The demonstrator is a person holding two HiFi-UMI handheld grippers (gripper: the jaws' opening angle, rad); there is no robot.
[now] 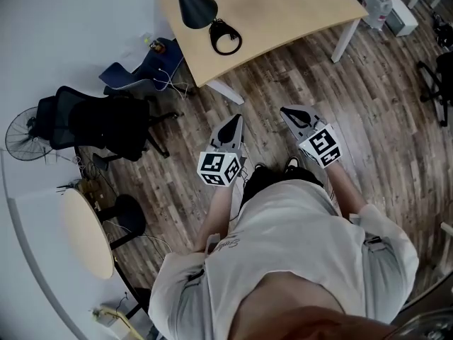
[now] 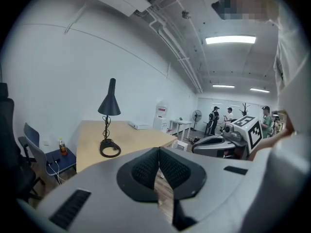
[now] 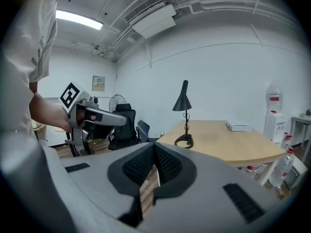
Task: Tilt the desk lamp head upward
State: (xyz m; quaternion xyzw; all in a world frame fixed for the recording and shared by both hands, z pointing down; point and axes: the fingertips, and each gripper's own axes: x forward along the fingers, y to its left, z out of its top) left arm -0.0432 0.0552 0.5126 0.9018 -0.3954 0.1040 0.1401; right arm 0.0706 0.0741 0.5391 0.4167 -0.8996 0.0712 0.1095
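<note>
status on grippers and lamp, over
Left gripper and right gripper shut, empty, short of the desk. Desk lamp upright, head down, untouched. Nothing in the way.

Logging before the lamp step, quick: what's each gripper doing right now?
Left gripper: closed, holding nothing.
Right gripper: closed, holding nothing.

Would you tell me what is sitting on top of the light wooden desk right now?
A black desk lamp stands on the desk, and a flat white box lies farther along. The head view cuts off the desk's far part.
</note>
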